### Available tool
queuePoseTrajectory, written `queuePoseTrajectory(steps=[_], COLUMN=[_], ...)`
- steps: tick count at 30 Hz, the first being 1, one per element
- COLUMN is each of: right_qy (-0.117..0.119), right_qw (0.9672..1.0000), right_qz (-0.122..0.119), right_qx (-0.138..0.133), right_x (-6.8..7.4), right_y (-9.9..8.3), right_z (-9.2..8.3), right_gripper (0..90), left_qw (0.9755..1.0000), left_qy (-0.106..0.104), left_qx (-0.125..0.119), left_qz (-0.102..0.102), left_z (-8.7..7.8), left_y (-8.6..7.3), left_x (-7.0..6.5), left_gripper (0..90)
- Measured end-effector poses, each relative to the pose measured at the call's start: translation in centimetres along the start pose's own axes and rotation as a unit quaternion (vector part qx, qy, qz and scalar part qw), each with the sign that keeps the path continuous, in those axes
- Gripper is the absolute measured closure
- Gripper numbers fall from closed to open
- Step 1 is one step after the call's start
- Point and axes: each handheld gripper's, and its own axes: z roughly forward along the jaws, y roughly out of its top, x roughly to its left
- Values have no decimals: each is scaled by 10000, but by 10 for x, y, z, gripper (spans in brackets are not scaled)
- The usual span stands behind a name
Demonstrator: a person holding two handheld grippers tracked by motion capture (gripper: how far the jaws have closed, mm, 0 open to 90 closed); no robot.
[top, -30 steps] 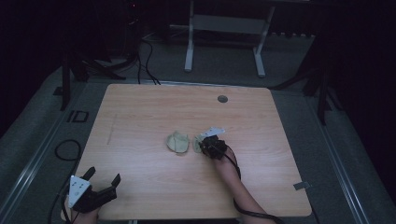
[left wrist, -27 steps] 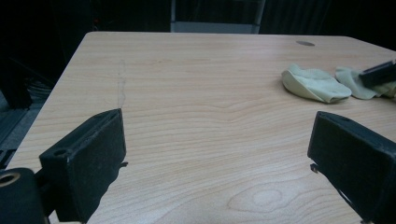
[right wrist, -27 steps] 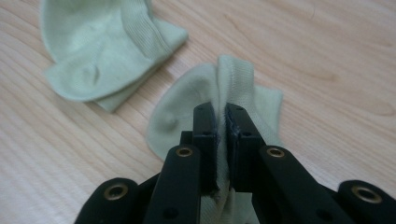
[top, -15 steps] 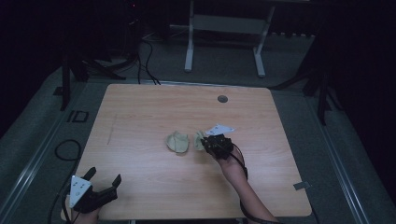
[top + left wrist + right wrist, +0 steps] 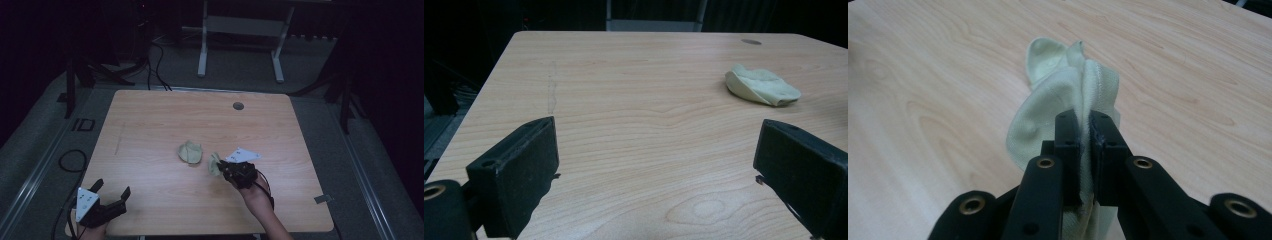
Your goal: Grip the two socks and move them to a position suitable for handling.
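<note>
1. The right gripper (image 5: 223,170) pinches a pale green cloth (image 5: 1058,115) tight between its closed jaws, right of the tabletop's (image 5: 150,125) centre.
2. A second pale cloth (image 5: 190,152) lies flat just left of it, near the centre.
3. The left gripper (image 5: 112,189) rests at the near left corner, jaws spread wide, holding nothing.

You've got a pale green cloth (image 5: 1068,95) w/ a stitched hem in your right gripper (image 5: 1087,131), black fingers. Second pale green cloth (image 5: 190,152) mid-surface. Surface (image 5: 150,125) is light wood grain w/ a grey round spot (image 5: 238,106) near far edge. Left gripper (image 5: 659,165): black, grey-white plate.
</note>
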Motion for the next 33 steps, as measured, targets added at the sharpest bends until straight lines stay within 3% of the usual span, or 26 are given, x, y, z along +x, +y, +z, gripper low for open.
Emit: queuePoseTrajectory(steps=[4,8,16,22,24,28,29,31,32,33], right_qy=[-10,68,483,418,369,475,503,780,780,832], right_qw=[10000,9999,9973,9965,9973,9966,9964,9946,9946,9940], right_qz=[4,131,81,42,8,60,64,-50,-50,-281], right_qx=[-54,-19,543,716,632,678,685,690,690,658], right_x=[14,25,46,55,58,59,59,64,64,65], right_y=[-11,-26,-53,-57,-57,-54,-53,-48,-48,-43], right_z=[-7,-2,26,44,47,50,51,48,48,41], right_gripper=[837,836,836,831,829,818,798,646,646,586], left_qw=[10000,10000,9998,9990,9987,9984,9983,9982,9980,9974], left_qy=[36,-2,-181,-401,-442,-498,-522,-521,-556,-690], left_qx=[54,22,93,71,86,121,136,133,127,161], left_qz=[0,-57,90,200,241,234,229,282,271,122], left_z=[1,1,6,9,9,10,10,11,11,11], left_y=[0,1,2,4,5,5,5,6,7,8], left_x=[0,-2,-10,-18,-21,-25,-27,-30,-33,-37], left_gripper=[44,44,43,43,43,44,44,44,44,44])
